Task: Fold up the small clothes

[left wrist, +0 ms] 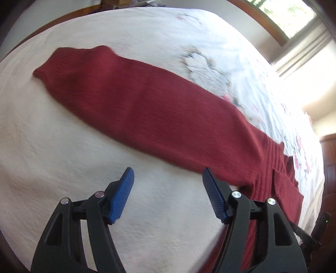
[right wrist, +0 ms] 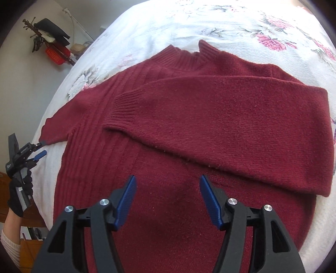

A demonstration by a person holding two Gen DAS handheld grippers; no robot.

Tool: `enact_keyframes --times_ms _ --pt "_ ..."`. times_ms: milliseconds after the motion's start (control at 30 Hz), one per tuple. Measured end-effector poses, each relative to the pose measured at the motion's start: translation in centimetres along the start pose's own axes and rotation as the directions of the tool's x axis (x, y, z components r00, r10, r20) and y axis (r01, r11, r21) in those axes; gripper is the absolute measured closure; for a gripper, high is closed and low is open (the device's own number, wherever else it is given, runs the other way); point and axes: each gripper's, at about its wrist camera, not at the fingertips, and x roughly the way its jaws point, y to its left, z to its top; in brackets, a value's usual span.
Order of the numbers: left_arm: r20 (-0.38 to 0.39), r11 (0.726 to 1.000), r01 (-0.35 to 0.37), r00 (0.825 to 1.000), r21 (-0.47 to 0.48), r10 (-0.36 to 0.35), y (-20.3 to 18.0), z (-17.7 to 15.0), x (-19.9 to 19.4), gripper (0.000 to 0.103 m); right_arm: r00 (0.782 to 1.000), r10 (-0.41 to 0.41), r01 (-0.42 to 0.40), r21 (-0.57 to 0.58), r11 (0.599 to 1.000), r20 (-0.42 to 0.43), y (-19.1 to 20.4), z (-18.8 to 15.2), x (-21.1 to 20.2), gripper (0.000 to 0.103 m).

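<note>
- Presently, item one: a dark red sweater (right wrist: 189, 130), spread flat on a bed, collar towards the far side in the right wrist view.
- One sleeve (right wrist: 231, 117) already lies folded across the chest, its ribbed cuff near the middle of the body.
- The other sleeve (left wrist: 130, 100) is stretched straight out over the bedspread, not yet folded; its cuff sits at the far end in the left wrist view.
- Left gripper (left wrist: 168, 174): fingers spread wide, holding nothing, just above the bedspread beside the outstretched sleeve. In the right wrist view it (right wrist: 42, 149) shows at the picture's left edge, right at the sleeve's tip; whether it touches the cloth cannot be told.
- Right gripper (right wrist: 168, 182): fingers spread wide, empty, hovering over the lower body of the sweater.
- Step in hand, by judgement: the second sleeve fold. The next move calls for the left gripper to pinch the sleeve near its cuff and carry it across the chest to lie over the first sleeve.
- Surface: a white bedspread (left wrist: 52, 147), plain and textured near the left gripper, printed with pink and grey flowers (right wrist: 271, 42) farther off.
- Room: a wooden bed frame (left wrist: 63, 19), a bright window (left wrist: 294, 16), a pale wall with a coat rack (right wrist: 46, 40) bearing dark items and something red.
- A gloved hand (right wrist: 19, 197) and a pale knit cuff hold the left gripper.
</note>
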Motion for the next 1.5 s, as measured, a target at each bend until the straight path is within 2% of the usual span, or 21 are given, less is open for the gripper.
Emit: enact_keyframes --times_ms 167,333,600,700,767,833,867,967,1167,1367,1500 --pt "0.083 0.986 0.027 0.996 -0.163 -0.014 6.4 3.0 0.1 0.044 1.000 -0.020 0.020 0.014 1.000 -0.015 -0.2 -0.2 1.1 0.040" --pt "0.142 0.963 0.099 0.988 -0.249 -0.065 9.2 5.7 0.6 0.045 0.999 -0.035 0.036 0.020 0.999 -0.019 -0.6 -0.3 1.7 0.040" --pt "0.178 0.962 0.094 0.983 -0.256 -0.049 10.1 8.2 1.6 0.049 0.997 -0.070 0.071 0.002 0.998 -0.016 0.0 0.1 2.4 0.037" --pt "0.181 0.964 0.081 0.983 -0.254 -0.035 9.9 8.7 1.8 0.060 0.996 -0.083 0.083 -0.016 0.996 -0.017 0.3 0.2 2.4 0.036" --pt "0.177 0.966 0.073 0.984 -0.247 -0.029 9.8 9.0 1.9 0.075 0.996 -0.089 0.088 -0.025 0.996 -0.016 0.5 0.2 2.4 0.036" --pt "0.180 0.970 0.075 0.983 -0.233 -0.033 9.4 9.0 1.8 0.084 0.996 -0.087 0.087 -0.025 0.996 -0.014 0.8 0.3 2.6 0.037" --pt "0.188 0.972 0.080 0.981 -0.220 -0.038 9.1 9.1 1.7 0.091 0.996 -0.085 0.085 -0.022 0.996 -0.013 0.8 0.3 2.5 0.037" --pt "0.217 0.984 0.068 0.976 -0.164 -0.031 6.9 9.2 0.9 0.093 0.997 -0.074 0.074 -0.014 0.997 -0.010 0.5 -0.1 2.1 0.038" --pt "0.228 0.990 0.143 0.964 -0.015 -0.135 -0.1 7.9 -0.8 0.094 0.998 -0.064 0.064 -0.023 0.998 0.001 0.2 -0.9 1.0 0.038" --pt "0.159 0.966 0.241 0.954 0.098 -0.254 -8.5 4.6 -0.5 0.094 0.998 -0.068 0.068 -0.023 0.997 0.013 -0.5 -2.2 -0.4 0.038" --pt "0.111 0.935 0.305 0.938 0.181 -0.327 -14.3 1.6 -0.1 0.094 0.997 -0.069 0.069 -0.016 0.997 0.021 -1.7 -2.9 -1.2 0.038"
